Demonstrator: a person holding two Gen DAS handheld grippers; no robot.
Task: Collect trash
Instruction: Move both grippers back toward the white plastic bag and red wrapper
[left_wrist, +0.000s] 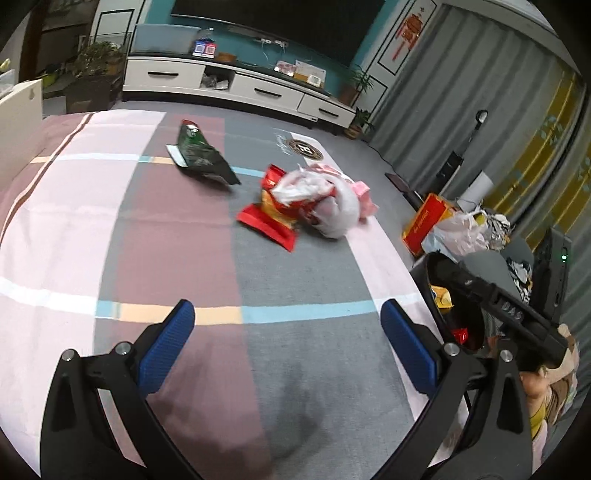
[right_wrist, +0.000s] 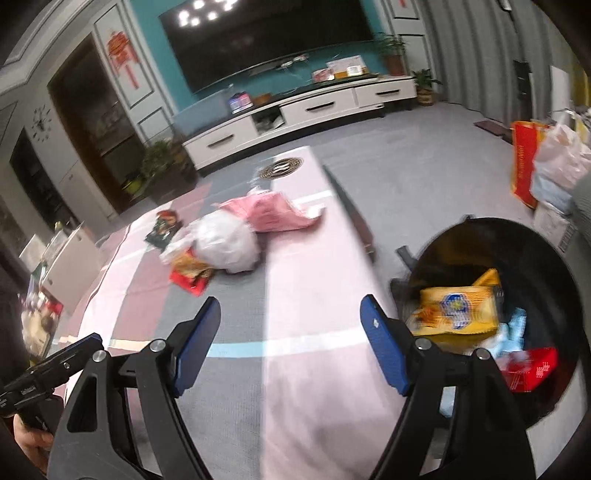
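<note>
On the striped cloth-covered table lie a dark green snack bag, a red and yellow snack bag, a crumpled white plastic bag and a pink wrapper. My left gripper is open and empty over the near part of the table. My right gripper is open and empty over the table's right edge. The black bin to its right holds a yellow bag and a red wrapper. The white bag, pink wrapper and red bag lie ahead.
A round dark coaster lies at the table's far end. A red box and bagged clutter stand on the floor to the right. A white TV cabinet runs along the far wall. The bin stands beside the table's right edge.
</note>
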